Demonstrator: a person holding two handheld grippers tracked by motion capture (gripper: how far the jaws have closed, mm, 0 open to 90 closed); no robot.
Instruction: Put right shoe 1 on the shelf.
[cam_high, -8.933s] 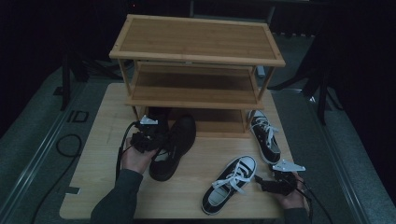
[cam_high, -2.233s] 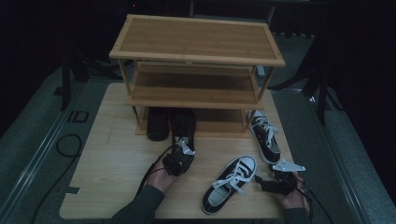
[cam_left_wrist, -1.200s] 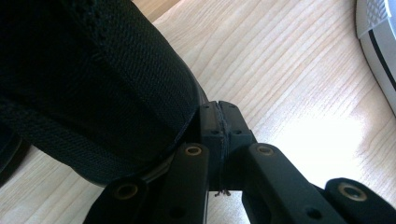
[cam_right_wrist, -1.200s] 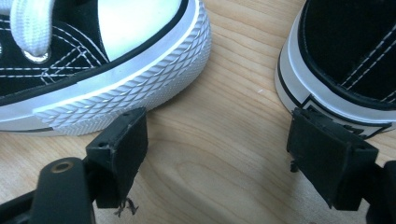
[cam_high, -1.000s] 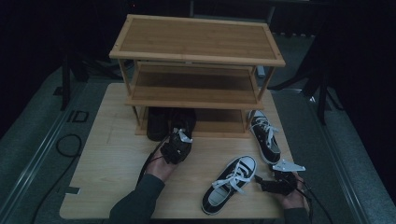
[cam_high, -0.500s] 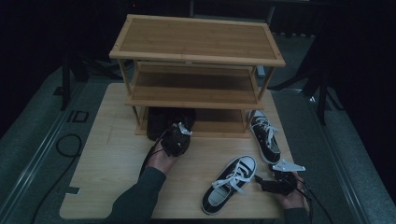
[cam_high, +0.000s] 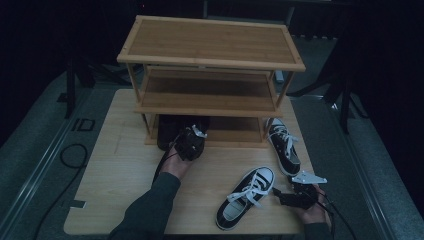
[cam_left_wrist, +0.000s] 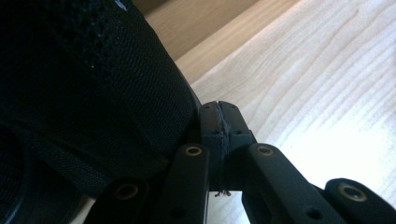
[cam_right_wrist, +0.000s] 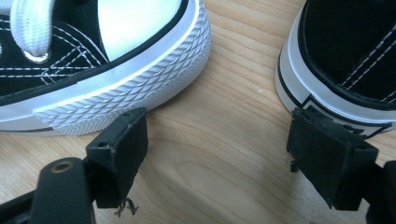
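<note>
A pair of black mesh shoes (cam_high: 172, 129) stands side by side at the foot of the wooden shoe rack (cam_high: 210, 60), heels toward me. My left gripper (cam_high: 189, 137) is against the right shoe's heel. In the left gripper view its jaws (cam_left_wrist: 219, 126) are shut with nothing between them and lean on the black mesh shoe (cam_left_wrist: 84, 93). Two black-and-white sneakers lie on the table: one (cam_high: 247, 195) at front centre, the other (cam_high: 282, 145) by the rack's right leg. My right gripper (cam_high: 277, 196) rests open between the first's toe (cam_right_wrist: 116, 79) and the second's heel (cam_right_wrist: 345, 60), touching neither.
The rack has three bamboo shelves; the top (cam_high: 210, 42) and middle (cam_high: 210, 90) ones are bare. The light wooden table (cam_high: 115, 180) has free room at the front left. A black cable (cam_high: 70, 155) lies on the grey floor to the left.
My left gripper, shut, has moved toward the rack and up to the black shoe's heel. The angled black shoe now stands beside its mate at the rack. The right gripper has not moved.
</note>
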